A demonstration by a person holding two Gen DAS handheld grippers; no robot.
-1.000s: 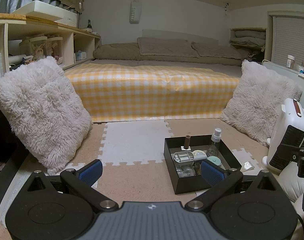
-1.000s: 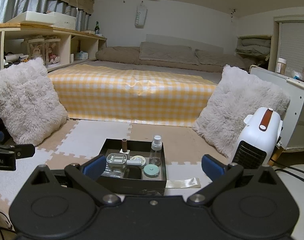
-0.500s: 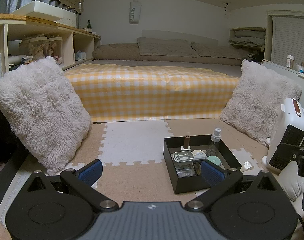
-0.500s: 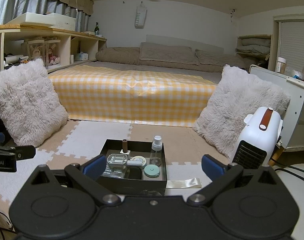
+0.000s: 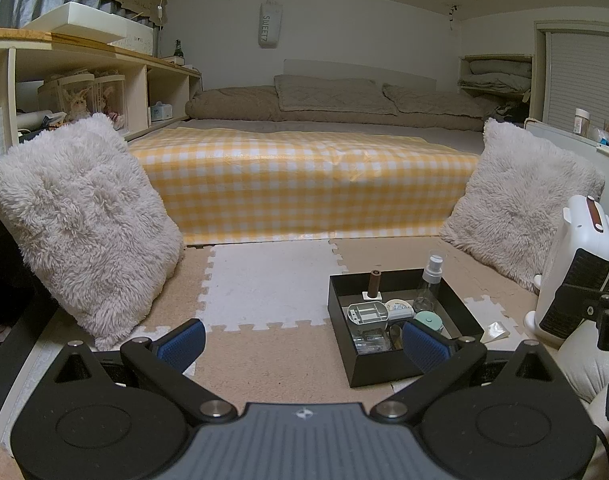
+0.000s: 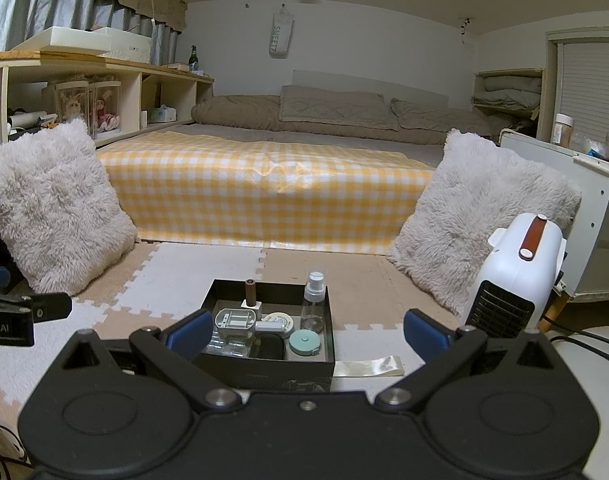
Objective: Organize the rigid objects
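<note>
1. I hold the left tool [image 5: 302, 342] low over the foam floor mat [image 5: 264, 280], its blue-padded fingers [image 5: 182, 340] spread wide with nothing between them; released, it hangs short of the work and leaves me a clear sightline.

2. My right tool [image 6: 306, 330] is likewise parted and empty; its fingers [image 6: 188, 330] frame the near wall of the black tray [image 6: 264, 376] directly ahead, a stance I judge suited to a straight reach forward.

3. The tray sits flat on the mat and gathers the task's rigid objects in one walled spot; a clear spray bottle [image 6: 314, 306] and a brown-capped vial [image 6: 250, 294] stand upright at the back, I judge so that they cannot roll.

4. Lower items lie flat toward the front: a grey plastic case [image 6: 236, 320], a round tin [image 6: 278, 322], a teal tape measure [image 6: 304, 340] and a dark flat item [image 6: 270, 346] that I cannot identify.

5. A strip of clear film [image 6: 368, 366] lies on the mat, its end against the tray's right side; whether it belongs to the job I cannot tell.

6. A white fan heater [image 6: 516, 276] stands near, to the right; fluffy cushions [image 6: 52, 204] lean at either side before the yellow-checked bed [image 6: 264, 184].

7. In my judgement the sorting is near its start or its end, neither tool engaged.
</note>
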